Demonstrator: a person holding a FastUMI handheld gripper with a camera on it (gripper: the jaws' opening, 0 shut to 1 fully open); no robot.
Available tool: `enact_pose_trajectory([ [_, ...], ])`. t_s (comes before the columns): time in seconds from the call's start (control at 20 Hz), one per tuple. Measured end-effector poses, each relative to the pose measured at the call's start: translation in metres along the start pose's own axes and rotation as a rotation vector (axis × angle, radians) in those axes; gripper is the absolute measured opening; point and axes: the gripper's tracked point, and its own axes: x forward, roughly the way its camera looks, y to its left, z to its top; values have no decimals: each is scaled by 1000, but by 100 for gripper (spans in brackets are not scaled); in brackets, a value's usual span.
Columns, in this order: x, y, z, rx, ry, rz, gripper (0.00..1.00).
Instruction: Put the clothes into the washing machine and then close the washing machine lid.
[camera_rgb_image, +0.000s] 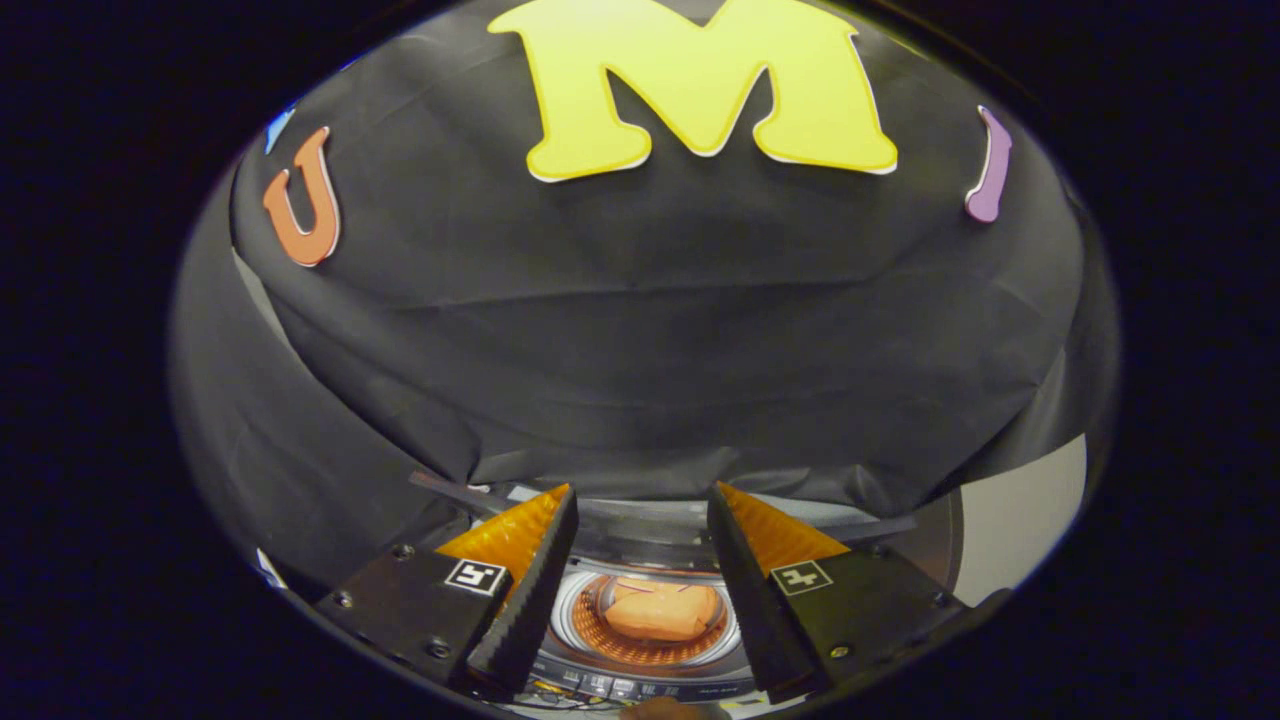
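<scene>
A small top-loading washing machine (650, 678) sits below and between my fingers, its round drum ringed by a pale rim. An orange garment (662, 610) lies bunched inside the drum. The dark lid (660, 530) stands raised behind the drum opening, just beyond my fingertips. My gripper (642, 495) hovers above the machine, open, with nothing between its fingers and a wide gap showing the drum.
The black cloth wall (650, 340) rises close behind the machine and wraps around on the left. A pale surface (1020, 520) shows at the right beside the cloth. The machine's control strip (620, 686) runs along its near edge.
</scene>
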Motion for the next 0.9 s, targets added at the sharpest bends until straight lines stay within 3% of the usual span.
enact_pose_trajectory([
  [0.6, 60, -6, -8, 47, 51, 26, 82],
  [0.9, 60, -8, -7, 9, -22, -3, 83],
])
